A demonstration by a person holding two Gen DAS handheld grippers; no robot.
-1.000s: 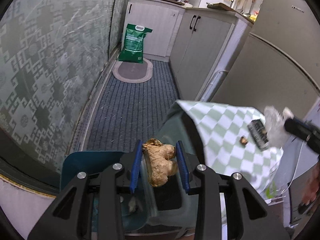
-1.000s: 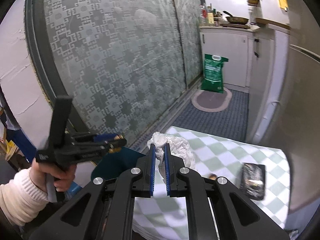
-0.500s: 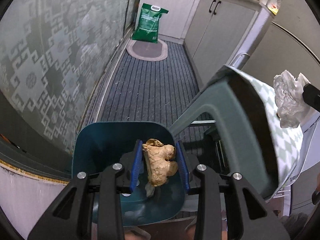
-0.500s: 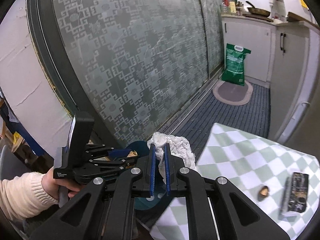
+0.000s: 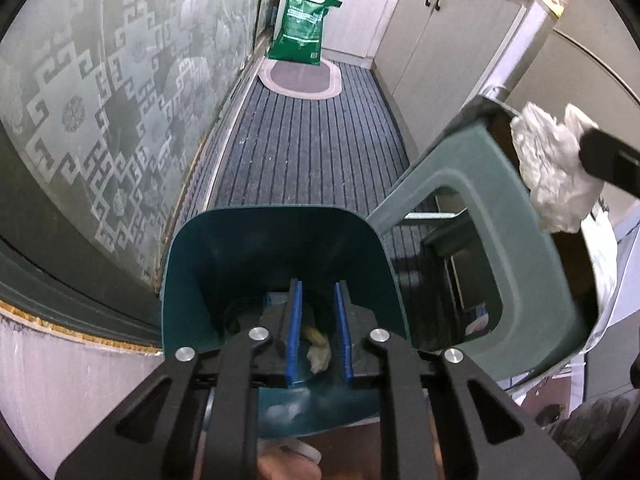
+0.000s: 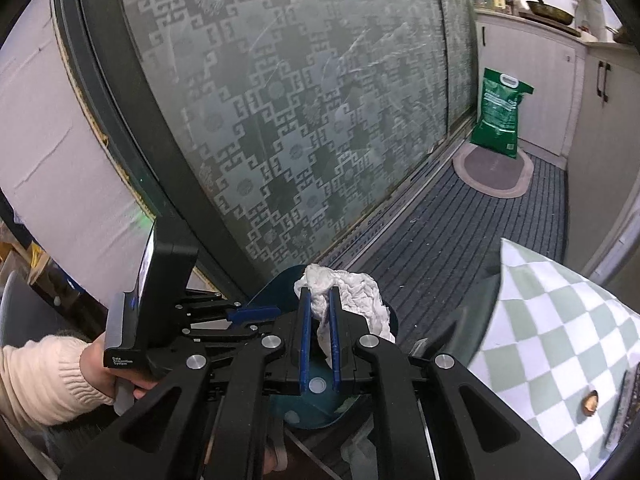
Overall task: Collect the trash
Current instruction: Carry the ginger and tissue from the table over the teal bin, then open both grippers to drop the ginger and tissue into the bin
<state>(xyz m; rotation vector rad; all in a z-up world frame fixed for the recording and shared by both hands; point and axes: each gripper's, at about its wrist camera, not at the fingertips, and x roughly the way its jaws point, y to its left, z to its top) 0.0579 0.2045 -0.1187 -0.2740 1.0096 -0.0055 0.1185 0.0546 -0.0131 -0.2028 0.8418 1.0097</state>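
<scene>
The teal bin [image 5: 224, 264] stands on the floor right under my left gripper [image 5: 317, 286]. Its jaws are closing with nothing between the blue pads. A piece of ginger [image 5: 318, 350] lies down inside the bin, seen through the gap. My right gripper [image 6: 320, 294] is shut on a crumpled white tissue [image 6: 352, 292], held above the bin's rim [image 6: 280, 280]. The left wrist view shows the same tissue [image 5: 556, 176] at the upper right. The left gripper [image 6: 240, 314] sits just left of the right one.
A green plastic stool [image 5: 480, 168] under a green-checked cloth [image 6: 560, 320] stands right of the bin. On the cloth lie a small brown scrap [image 6: 590, 402] and a dark wrapper [image 6: 624, 404]. A patterned glass door runs along the left; a green bag [image 5: 304, 26] stands far off.
The ginger has left the left gripper's pads and dropped into the bin, and those jaws have narrowed. Both grippers moved down toward the bin; the right one carried the tissue left, off the cloth.
</scene>
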